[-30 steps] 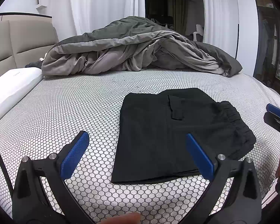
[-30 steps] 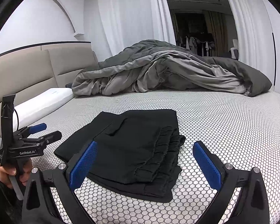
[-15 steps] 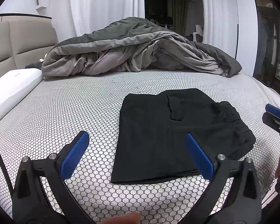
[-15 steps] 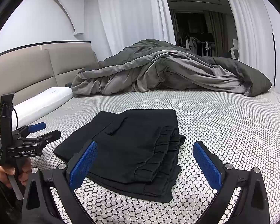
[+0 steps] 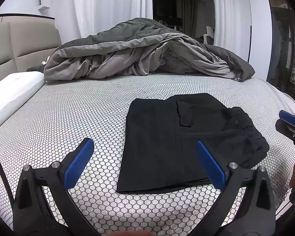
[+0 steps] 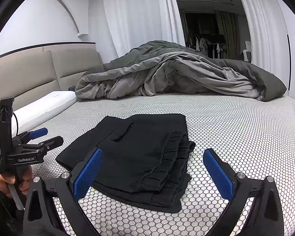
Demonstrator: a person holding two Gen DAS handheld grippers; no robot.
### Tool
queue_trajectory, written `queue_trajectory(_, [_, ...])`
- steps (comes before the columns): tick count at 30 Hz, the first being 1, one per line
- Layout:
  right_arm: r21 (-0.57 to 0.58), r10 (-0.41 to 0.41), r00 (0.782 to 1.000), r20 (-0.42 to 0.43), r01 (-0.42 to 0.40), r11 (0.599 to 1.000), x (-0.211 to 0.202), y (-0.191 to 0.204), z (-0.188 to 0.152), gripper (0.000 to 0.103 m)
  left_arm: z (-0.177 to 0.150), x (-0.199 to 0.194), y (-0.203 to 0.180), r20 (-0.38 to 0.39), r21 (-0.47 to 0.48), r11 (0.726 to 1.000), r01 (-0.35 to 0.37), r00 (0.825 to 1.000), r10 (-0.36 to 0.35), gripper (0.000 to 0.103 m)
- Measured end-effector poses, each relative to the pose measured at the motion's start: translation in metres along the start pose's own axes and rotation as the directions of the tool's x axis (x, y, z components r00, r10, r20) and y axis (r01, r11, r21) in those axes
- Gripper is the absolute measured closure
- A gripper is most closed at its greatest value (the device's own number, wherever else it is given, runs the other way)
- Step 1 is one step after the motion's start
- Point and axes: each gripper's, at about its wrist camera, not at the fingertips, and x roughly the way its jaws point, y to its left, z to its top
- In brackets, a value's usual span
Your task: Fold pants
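Black pants point(image 5: 179, 137) lie folded into a flat stack on the bed, with the elastic waistband at the right end in the left wrist view. They also show in the right wrist view point(image 6: 139, 153), waistband nearest me. My left gripper point(image 5: 145, 159) is open and empty, held just in front of the stack's near left edge. My right gripper point(image 6: 153, 169) is open and empty, held over the waistband end. Neither touches the cloth. The left gripper also shows at the left of the right wrist view point(image 6: 43, 137), open.
The bed has a white sheet with a honeycomb pattern point(image 5: 68, 114). A rumpled grey duvet point(image 5: 143, 55) is heaped at the far side. A white pillow point(image 5: 11, 94) and a beige headboard point(image 6: 29, 74) lie to the left. The bed's right edge point(image 5: 285, 98) is close.
Almost nothing has changed. Both grippers stay open and hover in nearly the same place; the pants have not moved.
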Motion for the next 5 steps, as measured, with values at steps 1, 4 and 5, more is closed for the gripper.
queue_trajectory(1, [-0.001,0.0,1.0,-0.001,0.0,1.0,-0.0003,-0.0003,-0.0006,0.0,0.0005,0.0005,0.0005,-0.002,-0.001,1.0,0.002,1.0,-0.002,0.001])
queue_trajectory(4, [-0.004,0.0,1.0,-0.004,0.0,1.0,0.0004,-0.0009,-0.002,0.0,0.0016,0.0011,0.002,-0.003,-0.003,1.0,0.004,1.0,-0.004,0.001])
queue_trajectory(5, [-0.005,0.0,1.0,-0.006,0.0,1.0,0.0005,-0.0012,-0.0025,0.0,0.0015,0.0011,0.0019,-0.002,-0.003,1.0,0.004,1.0,-0.004,0.001])
